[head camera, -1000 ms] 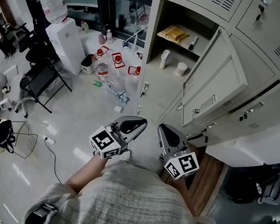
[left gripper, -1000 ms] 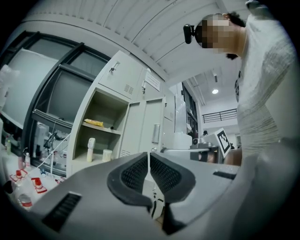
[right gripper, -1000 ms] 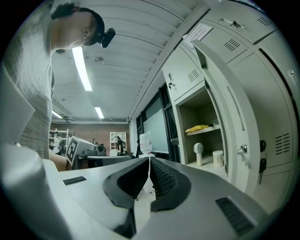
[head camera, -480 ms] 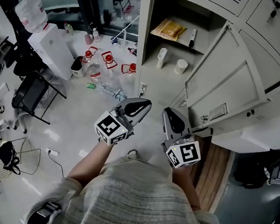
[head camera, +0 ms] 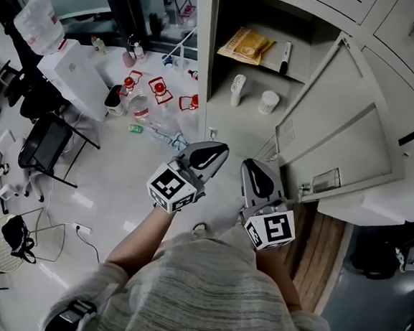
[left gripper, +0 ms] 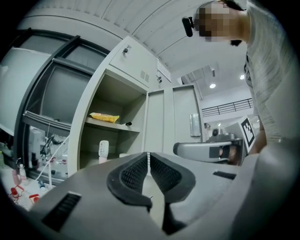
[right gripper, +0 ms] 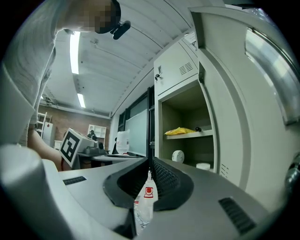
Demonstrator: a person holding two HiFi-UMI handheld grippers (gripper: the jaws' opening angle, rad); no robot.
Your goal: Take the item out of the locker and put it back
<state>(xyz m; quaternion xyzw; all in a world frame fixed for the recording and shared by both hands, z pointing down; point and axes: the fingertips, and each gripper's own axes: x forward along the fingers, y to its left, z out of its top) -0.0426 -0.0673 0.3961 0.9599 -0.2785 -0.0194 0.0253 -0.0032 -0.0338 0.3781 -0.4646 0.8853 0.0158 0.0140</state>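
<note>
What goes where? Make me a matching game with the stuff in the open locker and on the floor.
Things:
1. yellow crinkly packet
2. white round tub
3. clear plastic bottles with red tops

Places:
A. on the shiny floor, left of the grey metal locker
B. on the upper shelf
C. under that shelf, on the locker's lower level

Pairs: 1-B, 2-C, 3-A
</note>
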